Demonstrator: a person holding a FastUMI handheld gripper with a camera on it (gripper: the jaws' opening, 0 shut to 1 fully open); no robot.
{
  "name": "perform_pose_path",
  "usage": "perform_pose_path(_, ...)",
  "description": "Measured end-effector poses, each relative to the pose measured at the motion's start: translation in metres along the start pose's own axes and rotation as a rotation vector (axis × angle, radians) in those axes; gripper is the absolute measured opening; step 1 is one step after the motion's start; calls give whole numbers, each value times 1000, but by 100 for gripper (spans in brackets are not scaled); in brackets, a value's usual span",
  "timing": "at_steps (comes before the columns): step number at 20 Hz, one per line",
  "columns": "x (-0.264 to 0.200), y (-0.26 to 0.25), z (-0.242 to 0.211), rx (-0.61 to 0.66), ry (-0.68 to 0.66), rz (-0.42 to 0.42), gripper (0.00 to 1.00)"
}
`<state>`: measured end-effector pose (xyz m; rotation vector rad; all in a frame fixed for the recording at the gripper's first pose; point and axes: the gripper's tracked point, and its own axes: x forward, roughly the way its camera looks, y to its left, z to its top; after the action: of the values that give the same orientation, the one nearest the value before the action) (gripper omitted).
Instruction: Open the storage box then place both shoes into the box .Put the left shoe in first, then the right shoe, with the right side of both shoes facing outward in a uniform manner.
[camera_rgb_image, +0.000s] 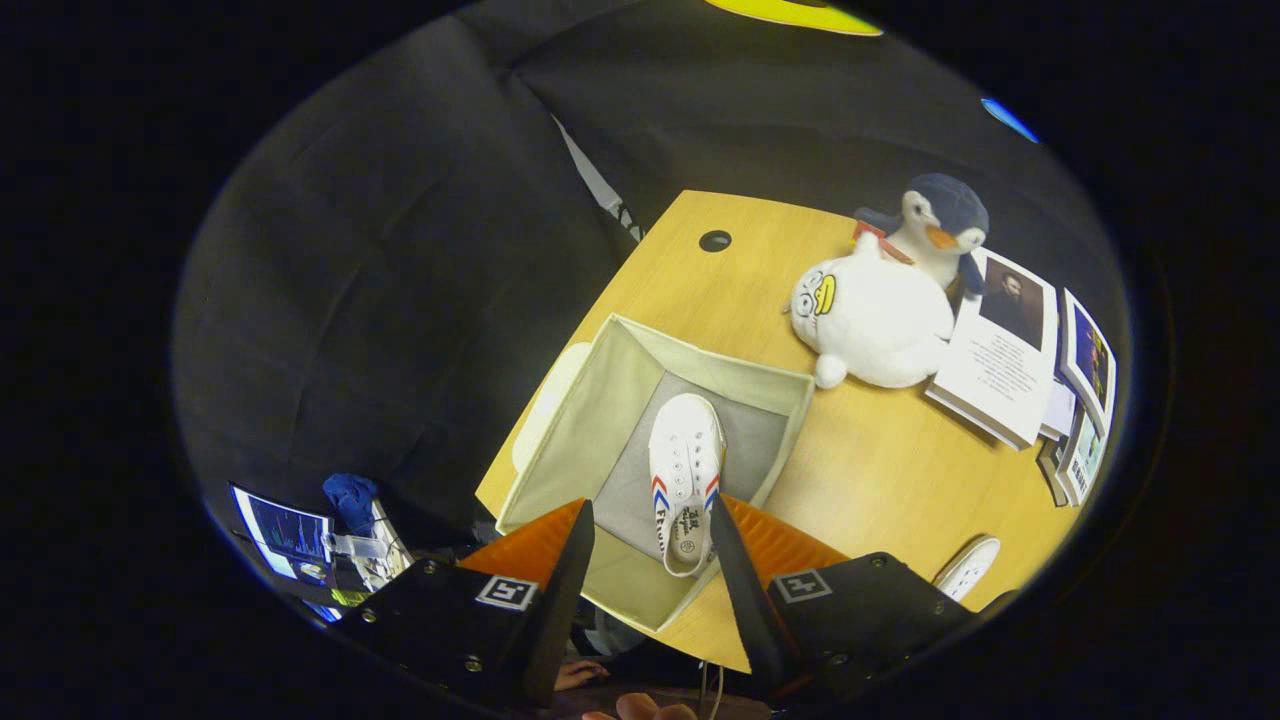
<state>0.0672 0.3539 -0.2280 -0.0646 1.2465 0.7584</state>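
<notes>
- far to the left, past the table's edge and low down, a lit screen (283, 533) sits beside a blue object (350, 500) that is too blurred to make out.
- your gripper (650, 535) looks down from above the table, and its two fingers stand wide apart with nothing pressed between them.
- the left finger (570, 560) hangs over the near left corner of the storage box.
- the storage box (560, 440) is open, a pale fabric cube with a grey floor, standing at the near left part of the wooden table (880, 470).
- a pale rounded shape, perhaps the box's lid (545, 400), pokes out from behind the box's left wall; you cannot tell for sure what it is.
- one white shoe (685, 470) with red and blue chevrons lies inside the box on the grey floor, toe pointing away from you, heel in the gap between your fingers.
- the right finger (735, 570) sits just right of that shoe's heel, apart from it.
- a small round hole (715, 240) shows in the table beyond the box.
- right of the box, a white plush toy (870, 320) lies on the table, touching a penguin plush (935, 230) behind it.
- the second white shoe (968, 568) lies on the table near its front edge, partly hidden by the gripper's body.
- a stack of books (1005, 350) lies at the far right.
</notes>
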Motion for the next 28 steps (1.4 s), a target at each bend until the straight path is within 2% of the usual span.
perform_pose_path(6,-49,-46,-36,41,-46,-28,71)
perform_pose_path(9,-71,-67,-56,95,-61,-31,71)
perform_pose_path(14,-99,-121,-94,175,-87,-82,71)
perform_pose_path(17,-108,-150,-121,239,-101,-78,71)
perform_pose_path(25,-122,-237,-191,391,-80,-172,71)
perform_pose_path(28,-121,-273,-213,410,-54,-233,71)
